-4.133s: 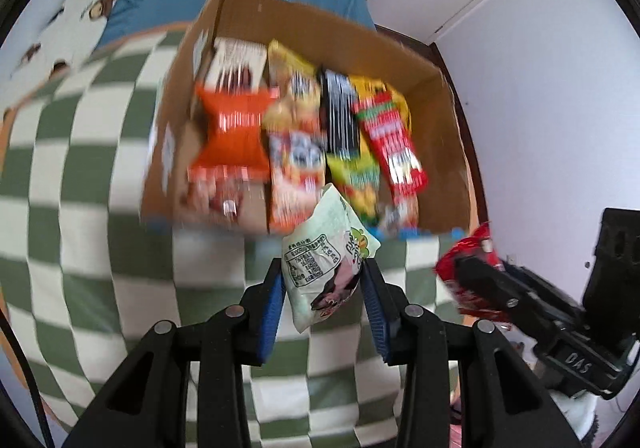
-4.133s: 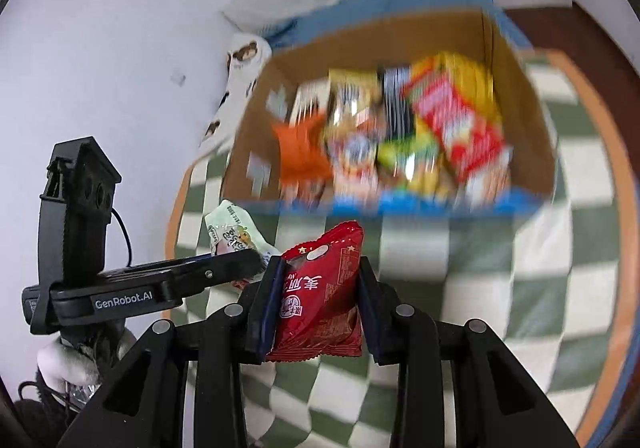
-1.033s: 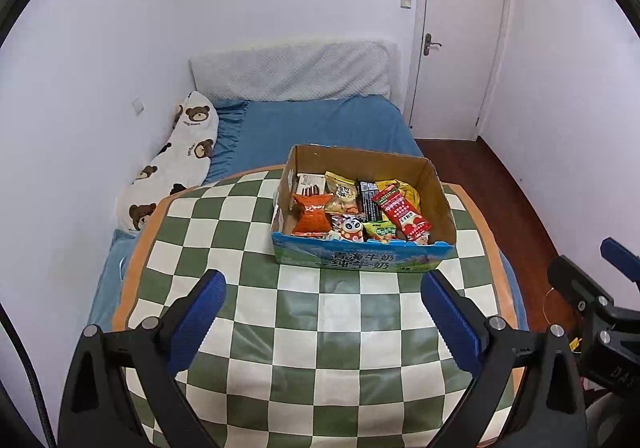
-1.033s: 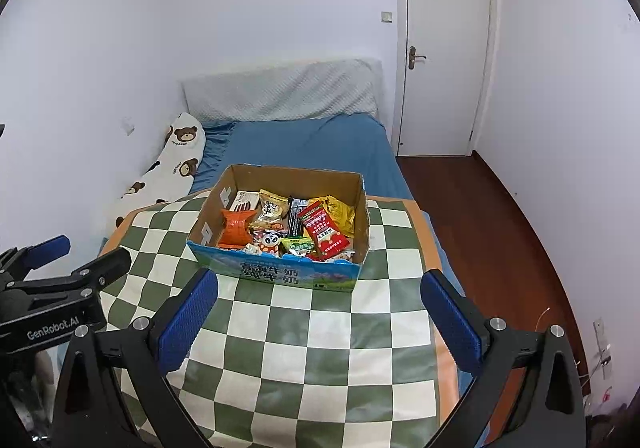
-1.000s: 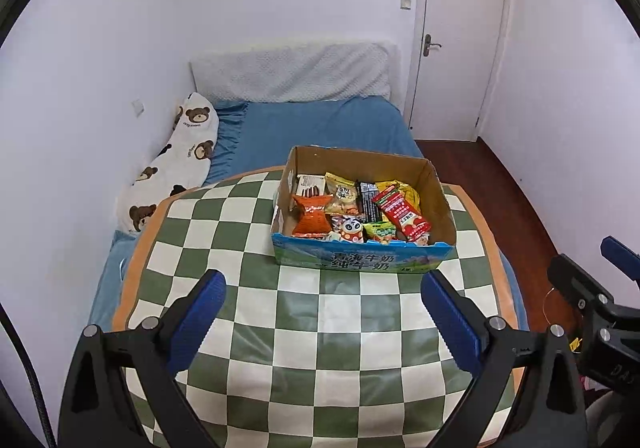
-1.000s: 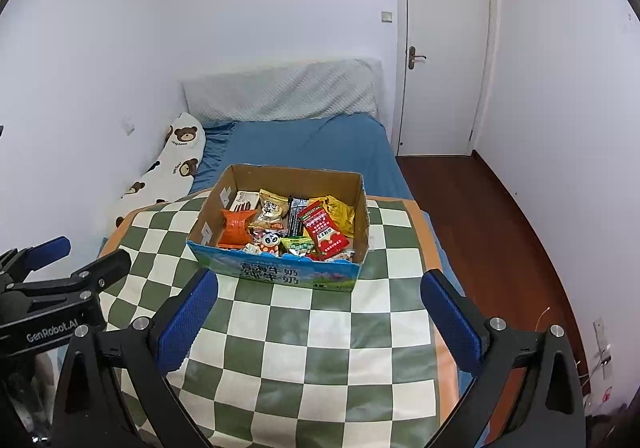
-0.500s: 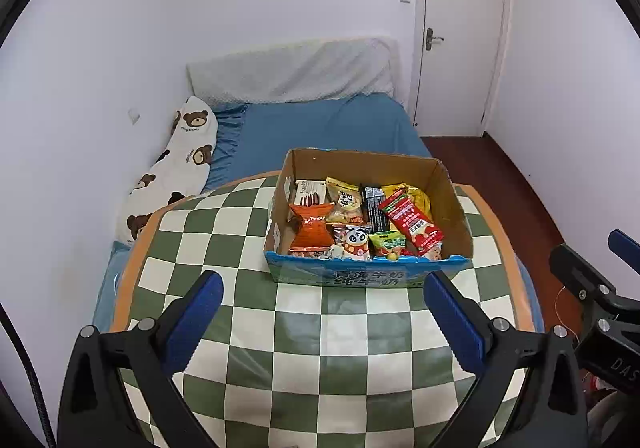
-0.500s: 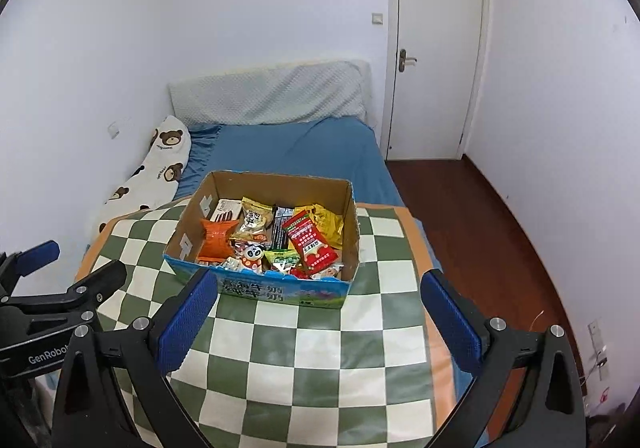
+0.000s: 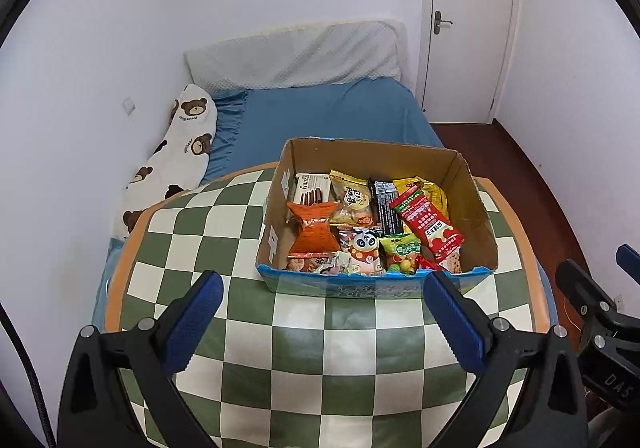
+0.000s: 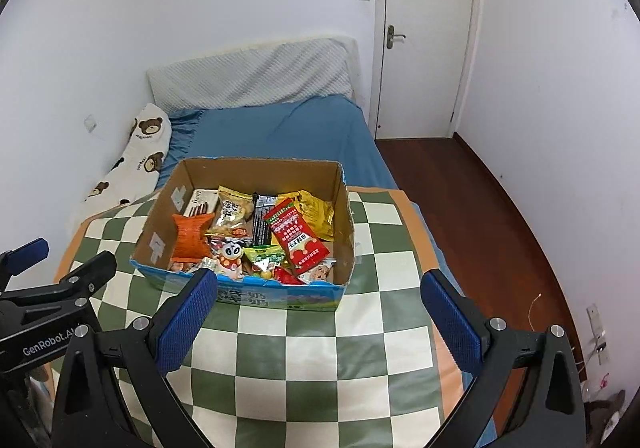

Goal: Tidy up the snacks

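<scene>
A cardboard box (image 9: 474,204) (image 10: 344,224) with a blue front stands on the far half of the round checkered table (image 9: 304,360) (image 10: 288,352). Several snack packets fill it: an orange pack (image 9: 314,226) (image 10: 191,234), a red pack (image 9: 426,222) (image 10: 294,234), a panda pack (image 9: 364,248) (image 10: 230,252), a yellow pack (image 9: 428,188) (image 10: 316,208). My left gripper (image 9: 320,322) is open and holds nothing, hanging in front of the box. My right gripper (image 10: 318,320) is open too, with nothing between its blue pads (image 10: 188,320). Each gripper shows at the edge of the other's view.
A bed with a blue sheet (image 9: 320,116) (image 10: 280,128) lies beyond the table, a bear-print pillow (image 9: 176,156) (image 10: 132,160) on its left side. A white door (image 9: 470,24) (image 10: 424,32) is shut at the back right. Brown wooden floor (image 10: 472,200) runs along the right.
About four seconds ago the left gripper held a pale green packet and the right a red packet; both now stand open and empty, drawn back. Over the last second both views moved slightly closer.
</scene>
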